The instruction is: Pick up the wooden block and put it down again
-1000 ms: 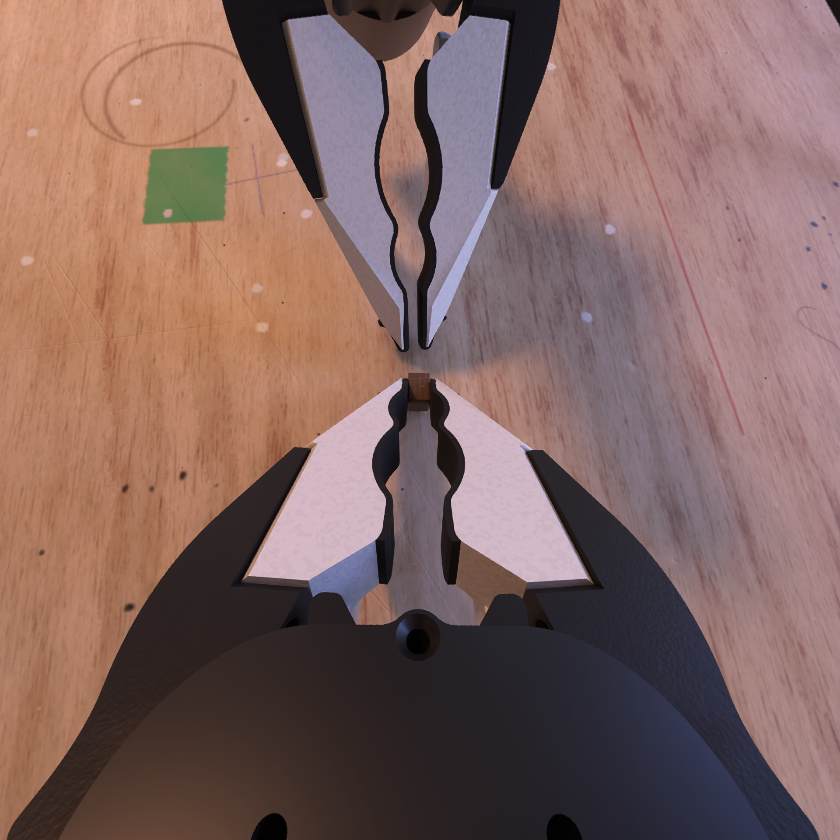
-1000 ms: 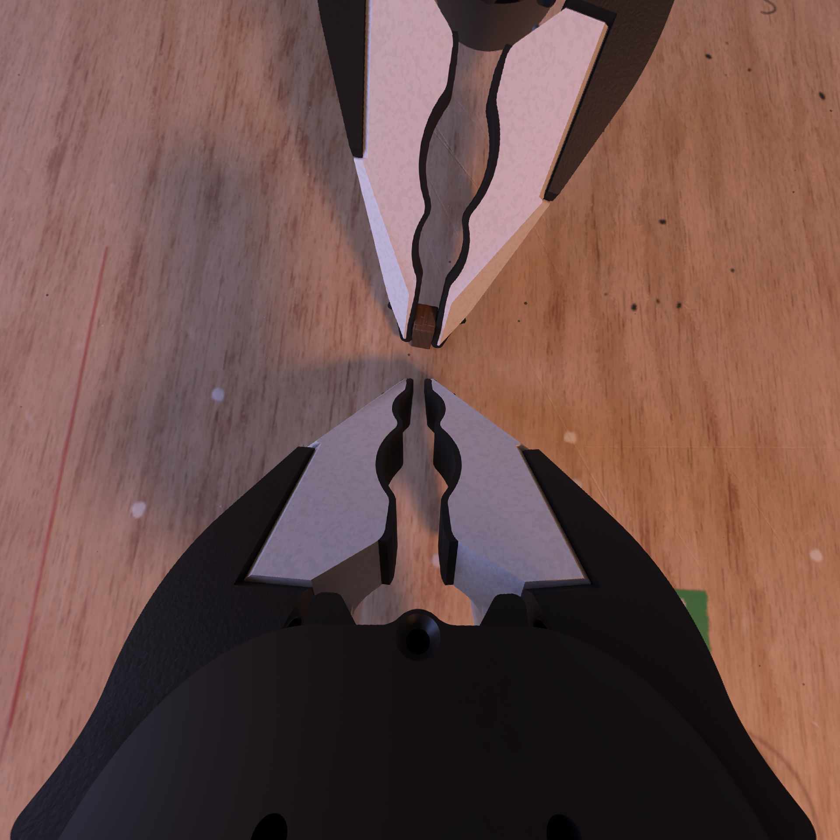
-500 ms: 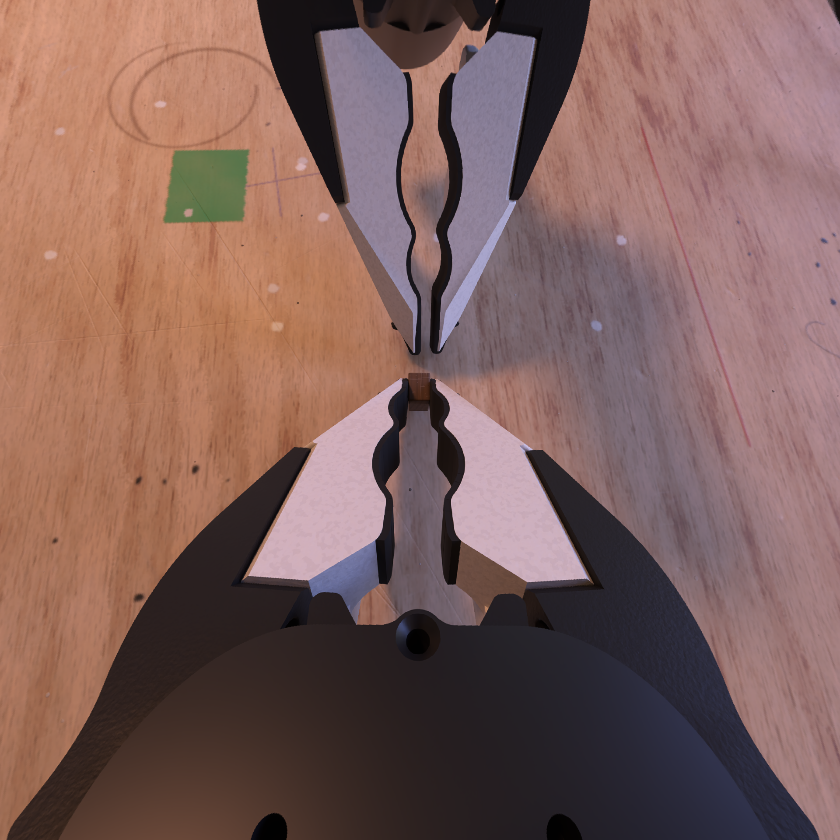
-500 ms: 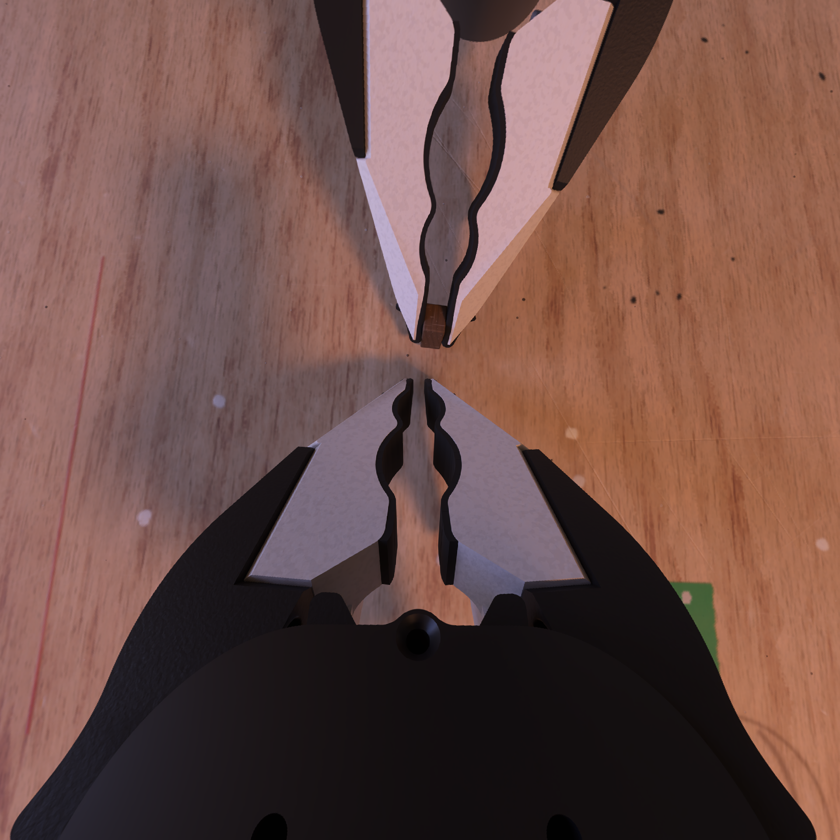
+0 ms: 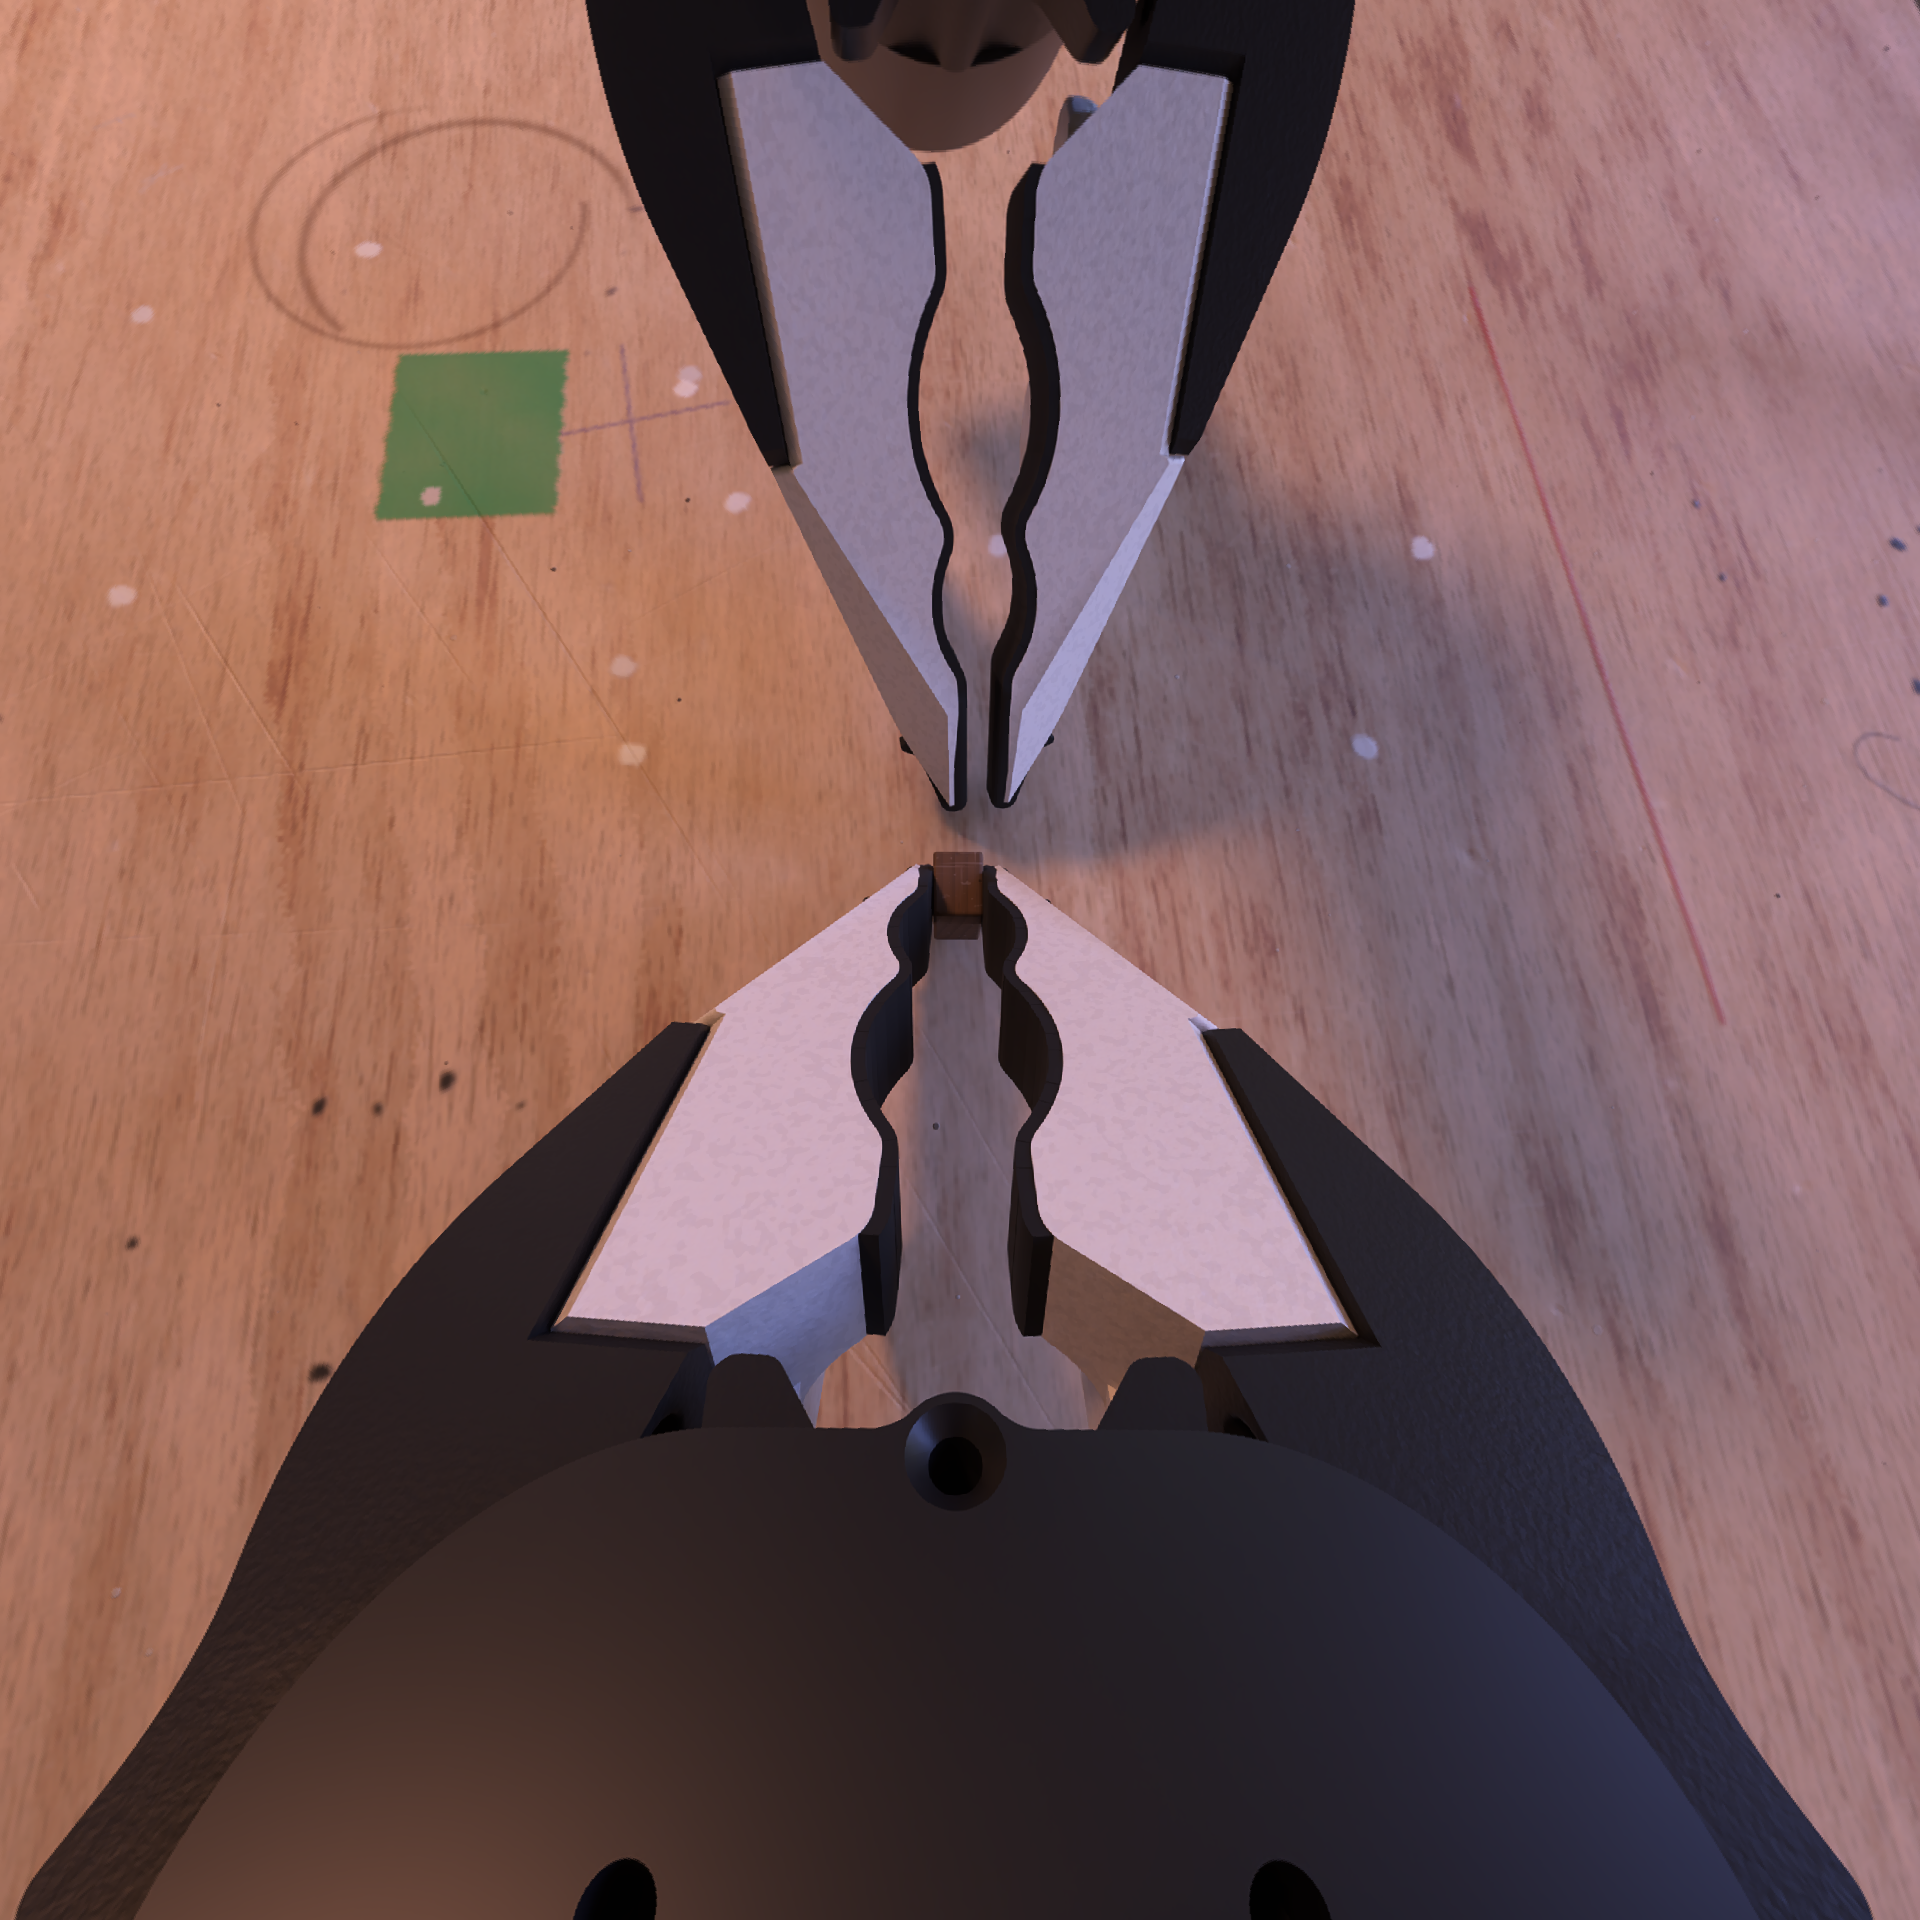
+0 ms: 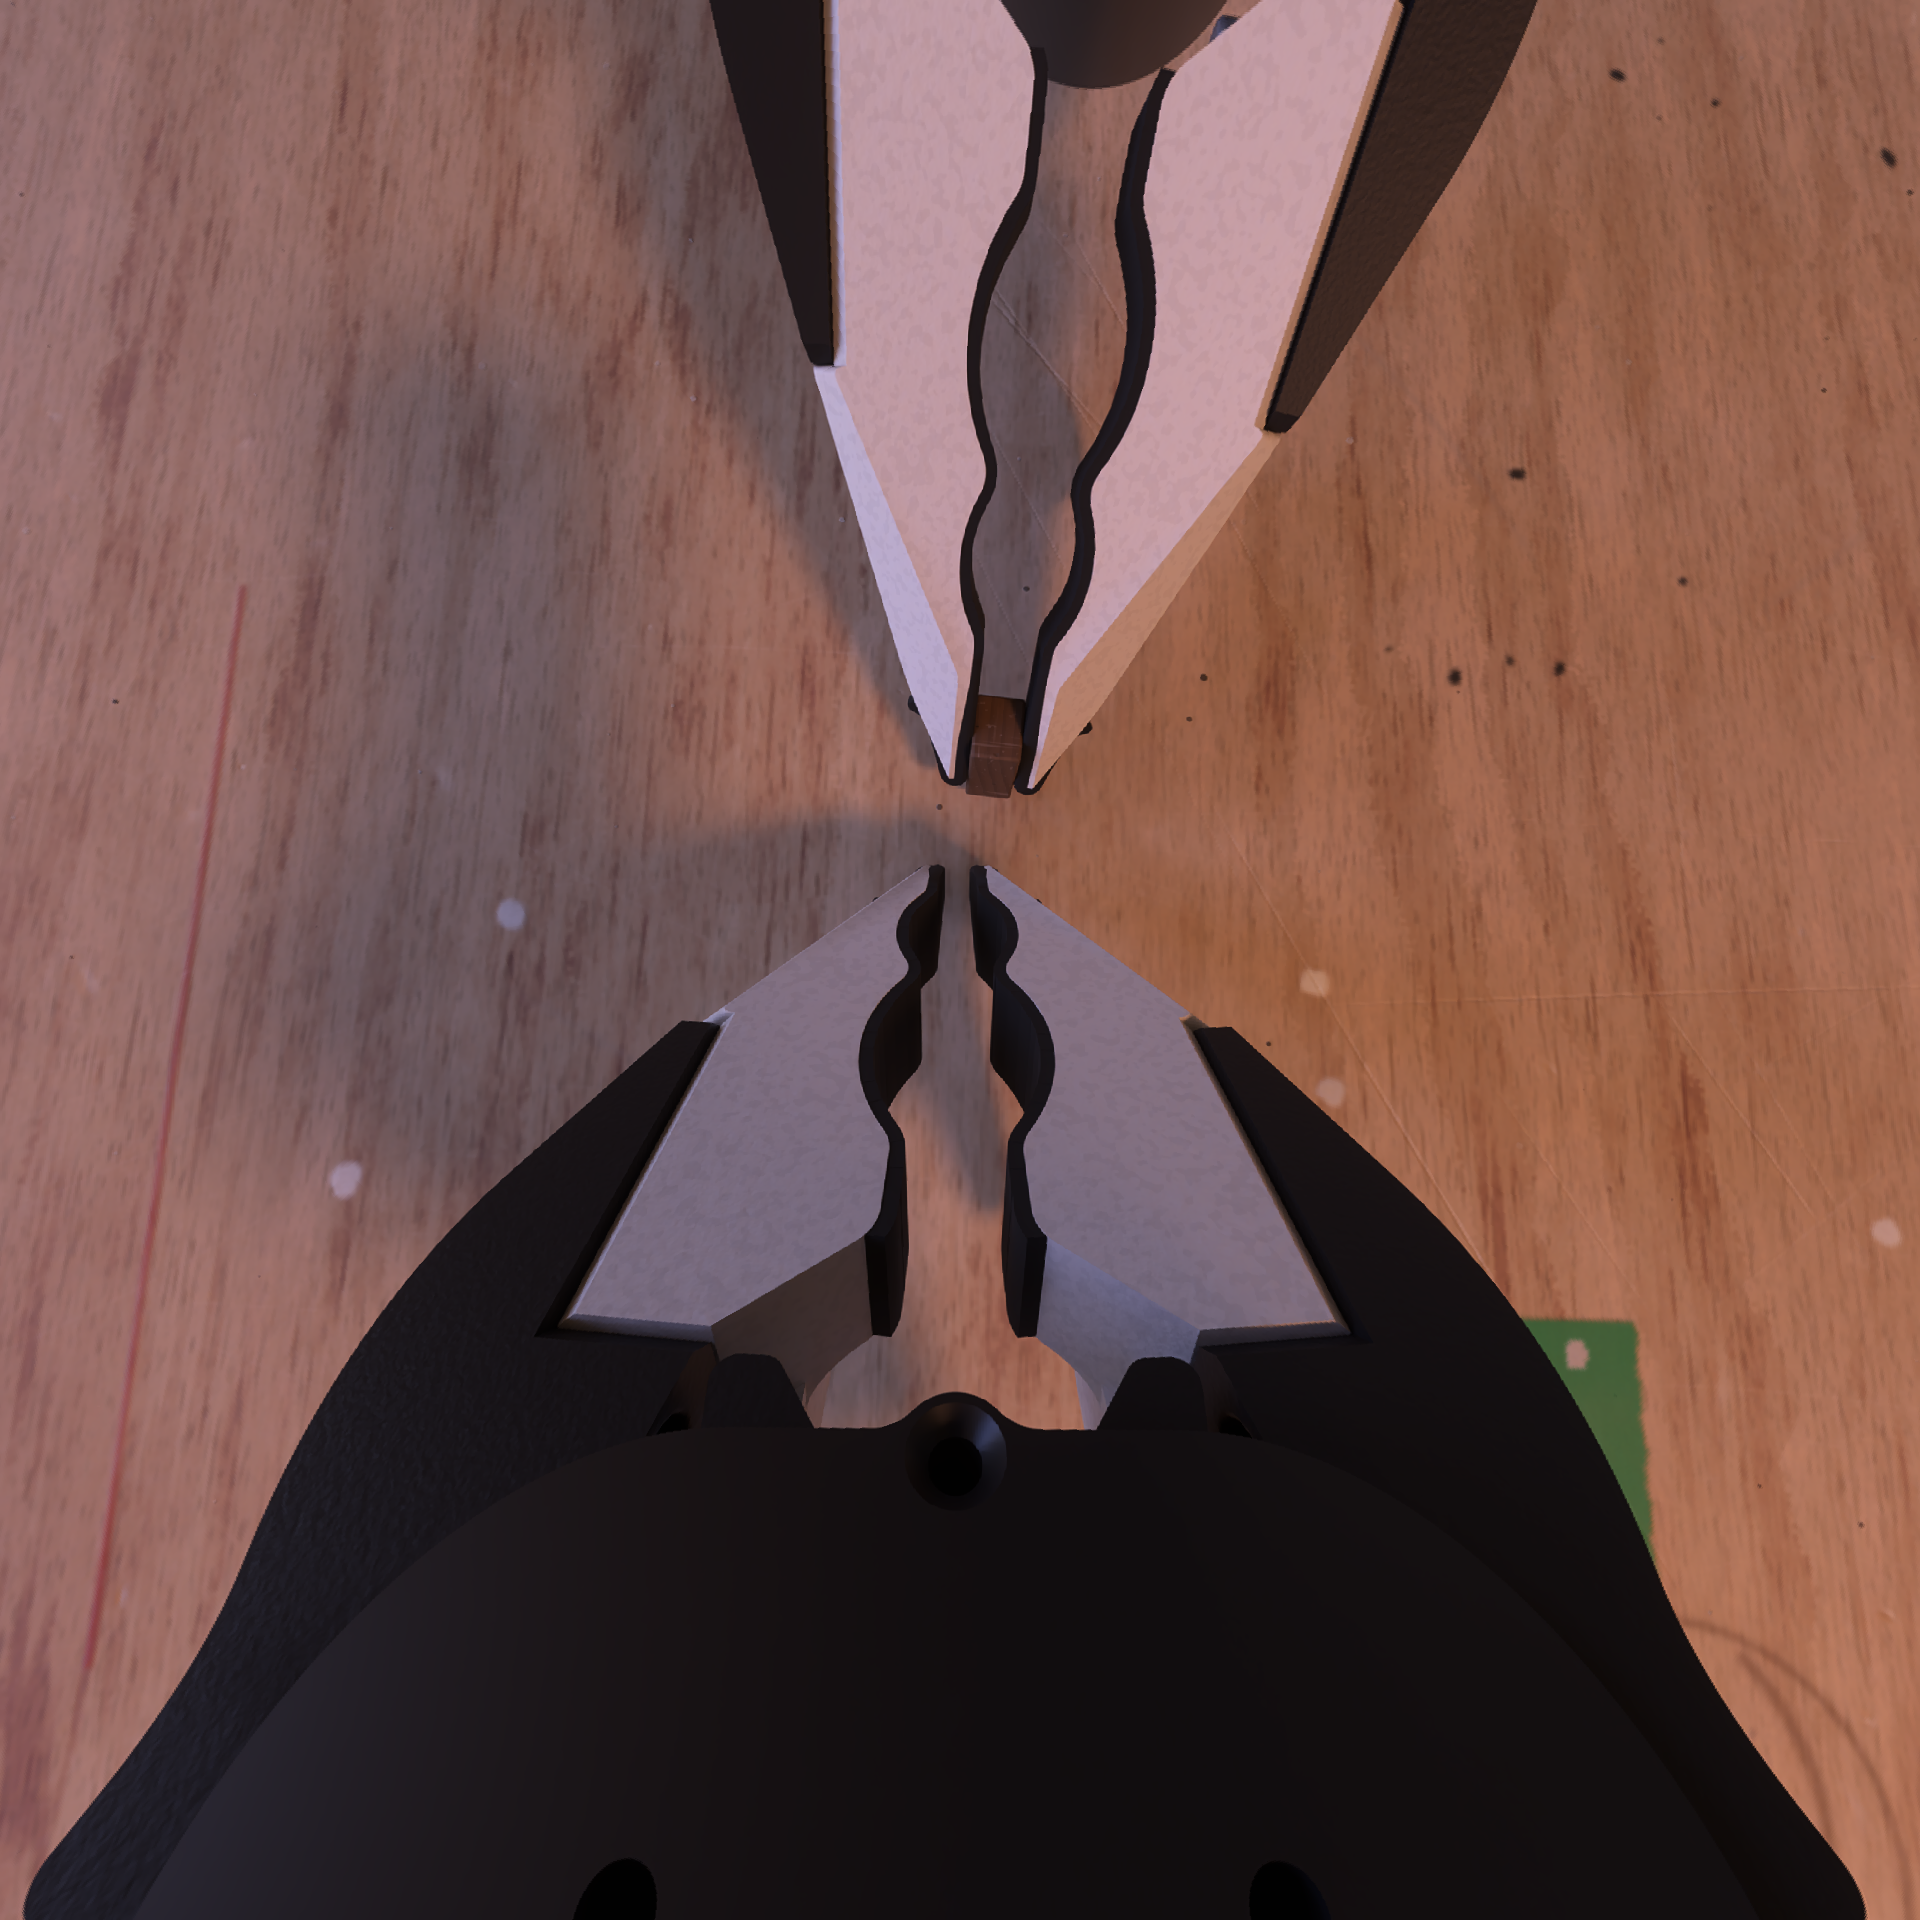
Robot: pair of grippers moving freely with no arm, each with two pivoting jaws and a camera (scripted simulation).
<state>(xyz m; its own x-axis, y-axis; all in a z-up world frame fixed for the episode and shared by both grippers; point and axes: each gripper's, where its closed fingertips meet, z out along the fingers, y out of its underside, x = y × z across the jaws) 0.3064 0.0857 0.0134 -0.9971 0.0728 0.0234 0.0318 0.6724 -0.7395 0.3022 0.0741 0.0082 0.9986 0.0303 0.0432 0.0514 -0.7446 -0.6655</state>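
Observation:
A small brown wooden block (image 5: 957, 891) sits pinched between the tips of my left gripper (image 5: 957, 883). In the right wrist view the same block (image 6: 992, 750) shows at the tips of the left gripper (image 6: 992, 774), which points toward the camera. My right gripper (image 6: 956, 881) is shut with a thin slit between its tips and holds nothing. It faces the left gripper tip to tip, a short gap apart. In the left wrist view the right gripper (image 5: 977, 795) hangs just beyond the block.
A wooden tabletop (image 5: 1558, 1039) lies below, speckled with white and black spots. A green square patch (image 5: 473, 434) and a drawn circle (image 5: 436, 229) lie at the far left. A thin red line (image 5: 1590, 665) runs along the right. The green patch also shows in the right wrist view (image 6: 1600, 1413).
The tabletop marks have drifted slightly across both views, so both grippers have shifted a little together. The block stays held and the right gripper stays shut.

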